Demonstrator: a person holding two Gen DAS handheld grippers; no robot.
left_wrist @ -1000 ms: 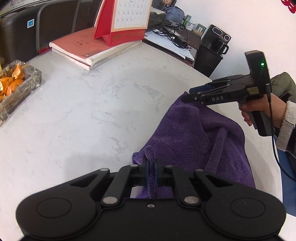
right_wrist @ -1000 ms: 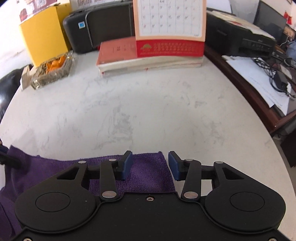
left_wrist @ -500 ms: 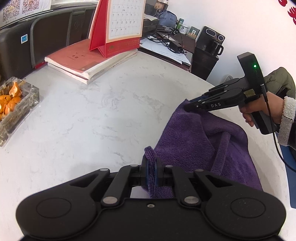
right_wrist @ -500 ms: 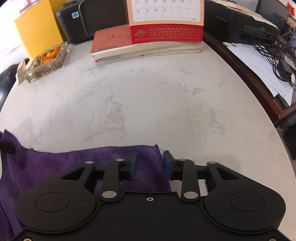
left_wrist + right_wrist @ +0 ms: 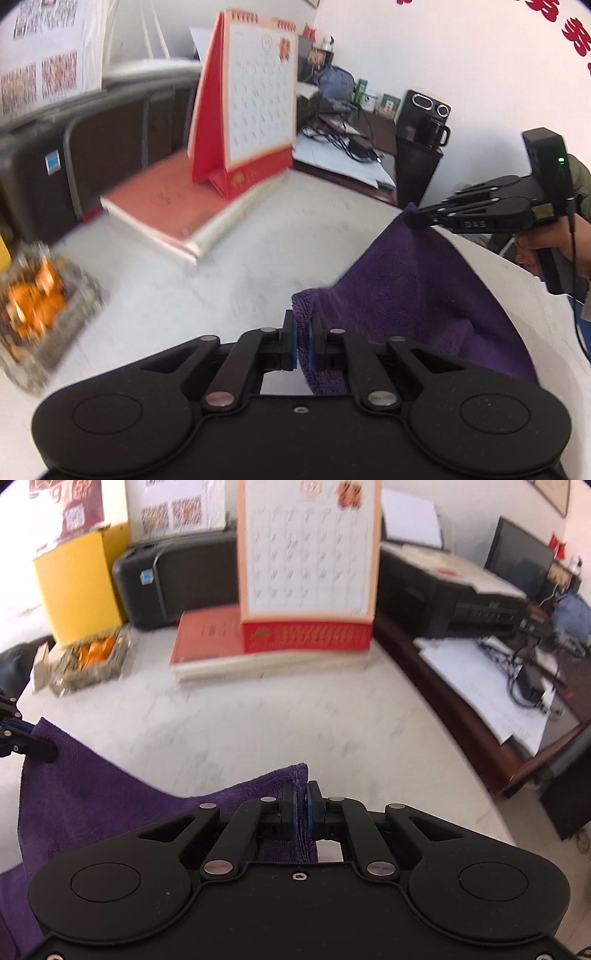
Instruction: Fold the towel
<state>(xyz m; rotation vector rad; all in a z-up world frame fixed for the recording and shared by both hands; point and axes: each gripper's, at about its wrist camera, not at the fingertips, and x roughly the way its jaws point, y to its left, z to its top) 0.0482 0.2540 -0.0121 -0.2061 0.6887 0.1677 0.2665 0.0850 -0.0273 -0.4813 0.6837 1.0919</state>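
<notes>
A purple towel [image 5: 417, 295] hangs between both grippers above the white marble table [image 5: 229, 266]. My left gripper [image 5: 303, 345] is shut on one towel corner, which sticks up between its blue pads. In the same view the right gripper [image 5: 410, 219], held by a hand, pinches the far corner, lifted off the table. In the right wrist view my right gripper [image 5: 302, 814] is shut on a corner of the towel [image 5: 92, 797], and the left gripper [image 5: 48, 753] grips the other corner at the left edge. The cloth sags between them.
A red desk calendar [image 5: 306, 572] stands on red books [image 5: 207, 638] at the table's far side. A glass dish with orange peel [image 5: 90, 661] sits far left beside a yellow box [image 5: 79, 587]. Black printers [image 5: 177, 579] line the back; a cluttered desk [image 5: 517, 686] lies right.
The right gripper's jaws closed onto the towel corner. Both grippers then rose, lifting the two corners off the table so the towel now hangs between them.
</notes>
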